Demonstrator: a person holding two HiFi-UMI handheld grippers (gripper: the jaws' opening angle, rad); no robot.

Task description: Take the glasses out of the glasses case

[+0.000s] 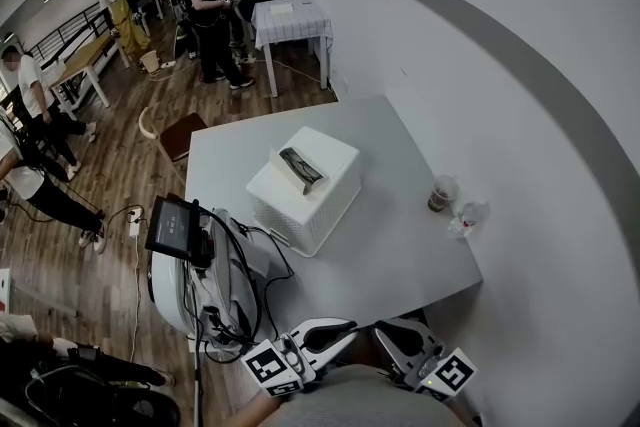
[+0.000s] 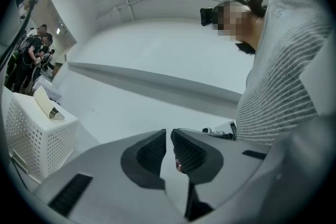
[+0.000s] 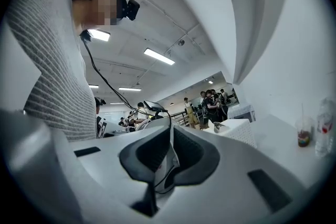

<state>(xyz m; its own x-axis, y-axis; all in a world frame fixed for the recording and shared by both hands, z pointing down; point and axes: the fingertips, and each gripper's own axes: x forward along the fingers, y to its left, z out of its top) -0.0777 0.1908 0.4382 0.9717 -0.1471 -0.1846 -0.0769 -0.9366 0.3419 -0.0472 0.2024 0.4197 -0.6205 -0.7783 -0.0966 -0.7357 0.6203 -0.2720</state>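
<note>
glasses case point(image 1: 301, 169) lies open on an upturned white basket point(image 1: 300, 205) mid-table point(image 1: 400, 245), glasses inside | both tongs well apart from it, at the table's near edge, close to the person's body | left gripper point(image 2: 168, 136) empty, jaws a narrow slit apart | right gripper point(image 3: 170, 131) empty, tips together | both point slightly above level

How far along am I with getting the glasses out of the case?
Nothing looks done: the glasses lie in the open case on the white basket. Nothing is in hand; the left gripper and right gripper are empty, near your body. Reaching and lifting remain.
</note>
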